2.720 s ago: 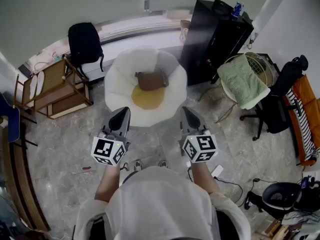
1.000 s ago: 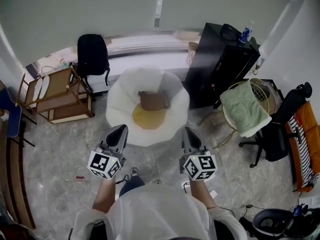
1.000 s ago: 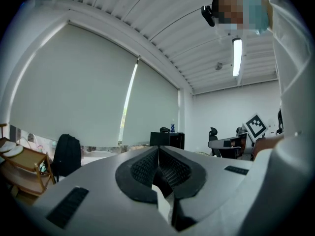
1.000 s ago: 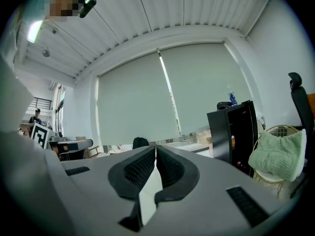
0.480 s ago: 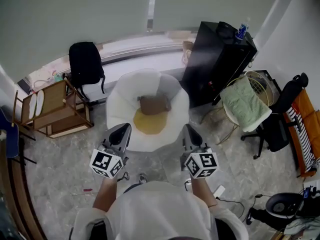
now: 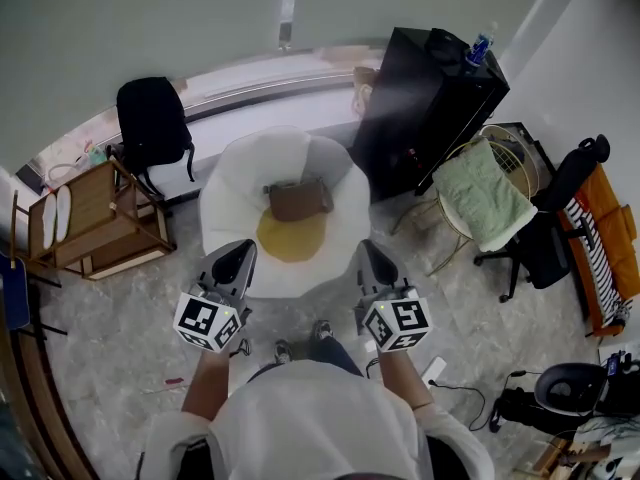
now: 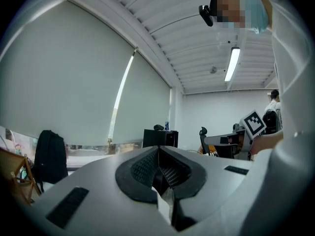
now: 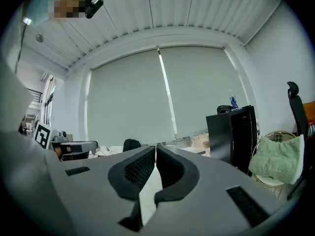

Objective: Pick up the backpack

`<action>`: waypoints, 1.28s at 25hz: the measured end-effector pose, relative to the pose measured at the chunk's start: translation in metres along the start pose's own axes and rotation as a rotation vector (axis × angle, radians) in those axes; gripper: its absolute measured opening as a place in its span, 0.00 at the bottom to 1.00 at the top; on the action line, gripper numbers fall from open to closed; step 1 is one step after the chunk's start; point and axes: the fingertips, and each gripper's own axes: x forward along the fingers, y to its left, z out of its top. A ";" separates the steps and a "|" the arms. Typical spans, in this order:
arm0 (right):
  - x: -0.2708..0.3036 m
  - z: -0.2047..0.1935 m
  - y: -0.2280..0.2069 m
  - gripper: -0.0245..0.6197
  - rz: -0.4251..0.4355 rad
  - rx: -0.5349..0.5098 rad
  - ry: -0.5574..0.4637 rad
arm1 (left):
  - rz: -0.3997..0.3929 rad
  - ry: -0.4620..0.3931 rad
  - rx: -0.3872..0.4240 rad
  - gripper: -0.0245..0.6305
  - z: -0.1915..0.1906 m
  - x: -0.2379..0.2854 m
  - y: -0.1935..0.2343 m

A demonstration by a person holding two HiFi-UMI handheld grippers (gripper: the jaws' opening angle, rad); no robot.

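Backpack (image 6: pixel 152 118) sits untouched well ahead, leftward of the left gripper (image 6: pixel 236 259) and right gripper (image 6: pixel 371 259), both clenched empty; the whole pickup remains.

**A:** What has shifted since a second ago?

**B:** The head view has swung a little anticlockwise. The black backpack (image 6: pixel 152 120) has slid left and slightly down, from about half past ten to ten o'clock of the frame's middle.

**A:** And the right side?

**B:** It went the other way. The black cabinet (image 6: pixel 430 93) and the green towel (image 6: pixel 485 190) have both climbed toward one and two o'clock.

**A:** The person?

**B:** Mid-step. One shoe showed past the shirt before. Now the left shoe (image 6: pixel 284 350) and the right shoe (image 6: pixel 322 328) both show, the right one further toward twelve.

**A:** The floor?

**B:** The small red thing (image 6: pixel 172 380) at seven o'clock sits lower in the frame.
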 end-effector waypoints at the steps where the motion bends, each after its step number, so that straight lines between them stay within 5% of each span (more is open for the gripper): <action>1: 0.003 0.001 -0.003 0.08 0.003 -0.001 0.002 | 0.004 0.001 -0.003 0.09 0.000 0.004 0.001; 23: 0.064 0.015 -0.106 0.08 0.150 0.001 0.009 | 0.152 -0.014 0.031 0.09 0.009 0.108 -0.014; 32: 0.089 0.009 -0.114 0.08 0.192 0.016 0.042 | 0.183 0.012 0.031 0.09 0.008 0.124 -0.002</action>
